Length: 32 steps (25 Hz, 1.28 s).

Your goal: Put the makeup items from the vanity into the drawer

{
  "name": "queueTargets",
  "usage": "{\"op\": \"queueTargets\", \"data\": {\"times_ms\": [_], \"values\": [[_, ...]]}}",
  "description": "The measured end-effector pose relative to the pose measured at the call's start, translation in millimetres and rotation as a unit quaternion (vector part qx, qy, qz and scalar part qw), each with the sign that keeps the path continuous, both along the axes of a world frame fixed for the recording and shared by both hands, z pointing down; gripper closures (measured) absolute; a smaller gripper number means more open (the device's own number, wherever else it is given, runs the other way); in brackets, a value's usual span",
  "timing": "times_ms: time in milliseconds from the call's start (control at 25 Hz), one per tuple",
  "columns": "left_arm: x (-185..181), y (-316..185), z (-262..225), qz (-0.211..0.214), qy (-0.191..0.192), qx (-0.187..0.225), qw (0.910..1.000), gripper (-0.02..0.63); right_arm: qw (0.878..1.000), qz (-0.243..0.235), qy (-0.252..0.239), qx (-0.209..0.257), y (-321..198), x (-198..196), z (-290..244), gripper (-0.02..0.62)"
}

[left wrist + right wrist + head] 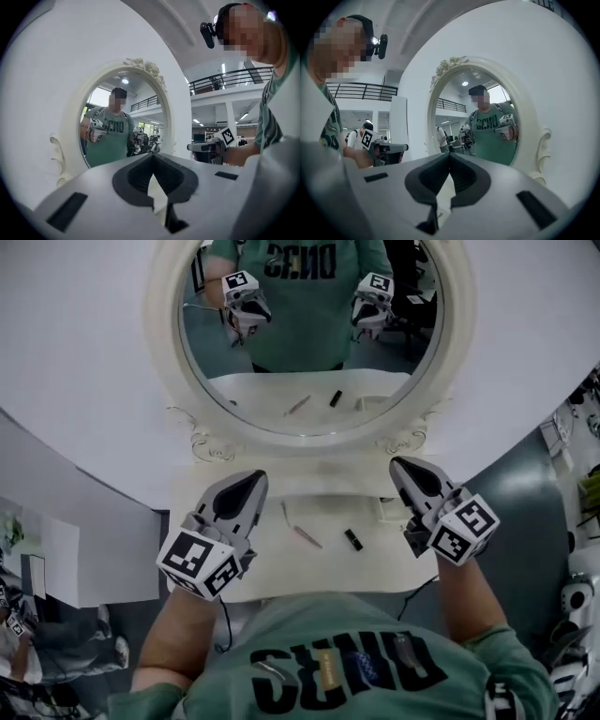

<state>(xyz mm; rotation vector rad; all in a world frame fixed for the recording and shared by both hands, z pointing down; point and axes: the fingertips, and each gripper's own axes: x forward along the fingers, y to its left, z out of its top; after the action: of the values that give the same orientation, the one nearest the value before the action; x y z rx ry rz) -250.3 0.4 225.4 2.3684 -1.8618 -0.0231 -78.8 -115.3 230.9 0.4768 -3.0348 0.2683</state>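
Both forearms are reaching forward and holding the tools level above the table (281, 573). The left tool (253, 480) is keeping its jaws pressed together on nothing, and the right tool (400, 465) is doing likewise. Between them, a pink pencil-like stick (307, 536) and a short black tube (352, 540) are lying on the table, too small to identify further. The person's chest is covering its near edge. Beyond, the oval mirror (300, 381) is reflecting both tools, its top being cut off.

The right claw (450, 156) had its jaws together, nothing between, and faced a white oval mirror (457, 101) that showed a green-shirted person (490, 133). The left claw (391, 149) was at left.
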Motion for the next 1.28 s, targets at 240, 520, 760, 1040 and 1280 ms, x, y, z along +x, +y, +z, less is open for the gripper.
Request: {"op": "queueTargets", "data": {"times_ms": [240, 520, 760, 1040, 1280], "values": [[-34.6, 28.4, -15.3, -0.026, -0.001, 0.011, 0.9996, 0.598, 0.999, -0.031, 0.006, 0.009, 18.4, -45.7, -16.7, 0.586], [-40.5, 33.7, -22.7, -0.032, 0.006, 0.020, 0.9993, 0.598, 0.999, -0.046, 0.011, 0.007, 24.7, -56.6, -20.3, 0.586], [-34.9, 29.6, -20.3, -0.026, 0.005, 0.019, 0.9995, 0.598, 0.999, -0.046, 0.016, 0.007, 21.3, -53.0, -17.6, 0.586], [-30.9, 27.4, -18.2, -0.024, 0.004, 0.016, 0.9996, 0.598, 0.999, -0.041, 0.010, 0.007, 18.4, -46.8, -18.7, 0.586], [-29.7, 26.0, -16.6, -0.023, 0.006, 0.016, 0.9996, 0.598, 0.999, -0.049, 0.008, 0.008, 20.6, -46.4, -19.0, 0.586]]}}
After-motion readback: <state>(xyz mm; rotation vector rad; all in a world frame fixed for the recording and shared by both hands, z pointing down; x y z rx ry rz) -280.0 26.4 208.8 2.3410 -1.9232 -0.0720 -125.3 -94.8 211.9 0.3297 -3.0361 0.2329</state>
